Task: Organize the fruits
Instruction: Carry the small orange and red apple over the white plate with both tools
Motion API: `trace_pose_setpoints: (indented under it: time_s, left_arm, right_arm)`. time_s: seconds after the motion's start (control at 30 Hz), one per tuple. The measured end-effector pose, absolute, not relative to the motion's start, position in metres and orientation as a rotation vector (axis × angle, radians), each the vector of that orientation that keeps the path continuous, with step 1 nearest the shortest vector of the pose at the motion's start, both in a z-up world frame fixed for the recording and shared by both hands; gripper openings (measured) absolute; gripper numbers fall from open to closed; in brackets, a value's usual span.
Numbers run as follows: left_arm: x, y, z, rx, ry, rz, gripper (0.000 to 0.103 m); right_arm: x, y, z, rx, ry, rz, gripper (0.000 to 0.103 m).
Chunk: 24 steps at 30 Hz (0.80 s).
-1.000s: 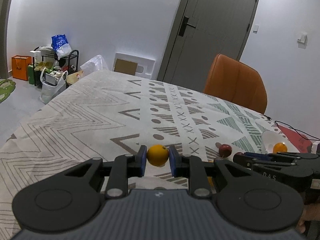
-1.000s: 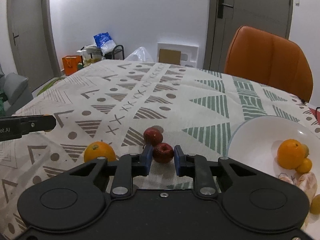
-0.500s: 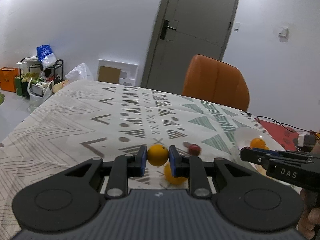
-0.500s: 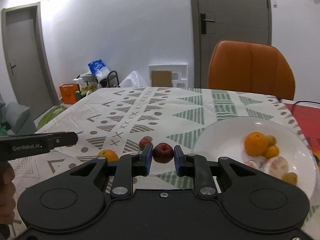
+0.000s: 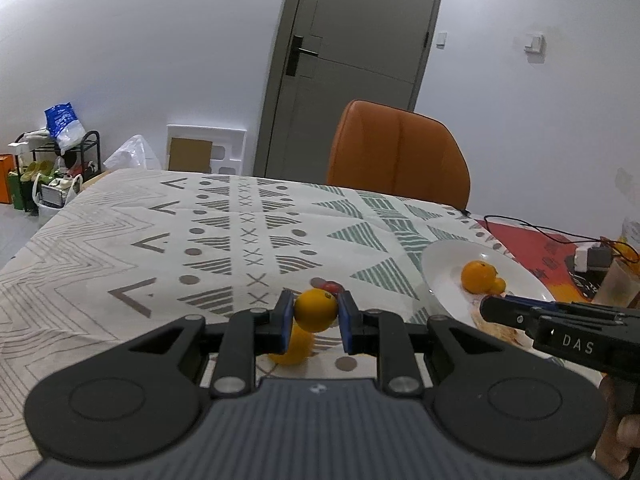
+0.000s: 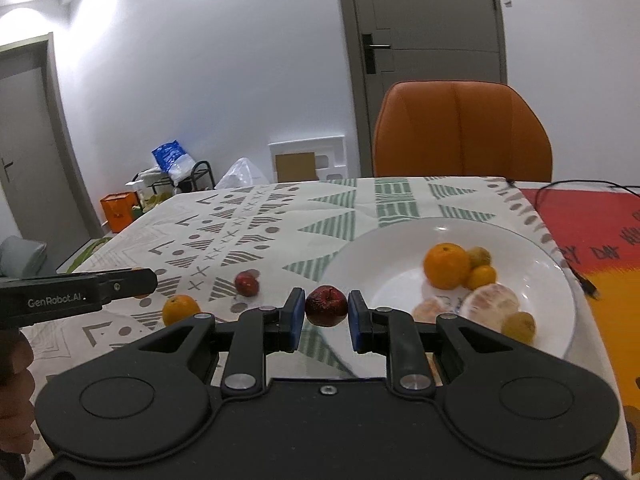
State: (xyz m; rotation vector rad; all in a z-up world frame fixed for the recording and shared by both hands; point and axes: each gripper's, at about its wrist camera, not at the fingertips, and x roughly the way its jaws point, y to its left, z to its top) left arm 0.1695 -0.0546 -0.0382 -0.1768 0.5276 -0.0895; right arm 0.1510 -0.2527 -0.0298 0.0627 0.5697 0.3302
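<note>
My left gripper (image 5: 315, 311) is shut on a small orange (image 5: 315, 309), held above the patterned tablecloth. A second orange (image 5: 292, 350) (image 6: 180, 309) lies on the cloth just below it. My right gripper (image 6: 326, 307) is shut on a wrinkled dark red fruit (image 6: 326, 305) and hangs near the left rim of the white plate (image 6: 360, 264) (image 5: 440, 264). The plate holds an orange (image 6: 446, 266), small yellow fruits and peeled citrus (image 6: 488, 306). Another red fruit (image 6: 246, 283) (image 5: 331, 286) rests on the cloth left of the plate. Each gripper appears at the edge of the other's view.
An orange chair (image 6: 464, 128) stands at the table's far side. A red cloth (image 6: 592, 232) with a black cable (image 6: 584, 280) lies right of the plate. A cup (image 5: 618, 284) and charger (image 5: 590, 258) sit at far right. Bags and a rack (image 5: 52, 160) stand on the floor, left.
Both grippers have moved to the right toward the plate, each with its fruit lifted off the cloth. The plate now fills more of the right wrist view.
</note>
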Motion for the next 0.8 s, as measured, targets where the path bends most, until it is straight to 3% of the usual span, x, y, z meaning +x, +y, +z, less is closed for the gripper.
trace_pose_setpoints:
  time_s: [0.8]
  left_arm:
    - [0.183, -0.107, -0.040, -0.113, 0.552, -0.186, 0.022]
  right_arm:
    - [0.142, -0.302, -0.044, 0.139, 0.576, 0.241, 0.030]
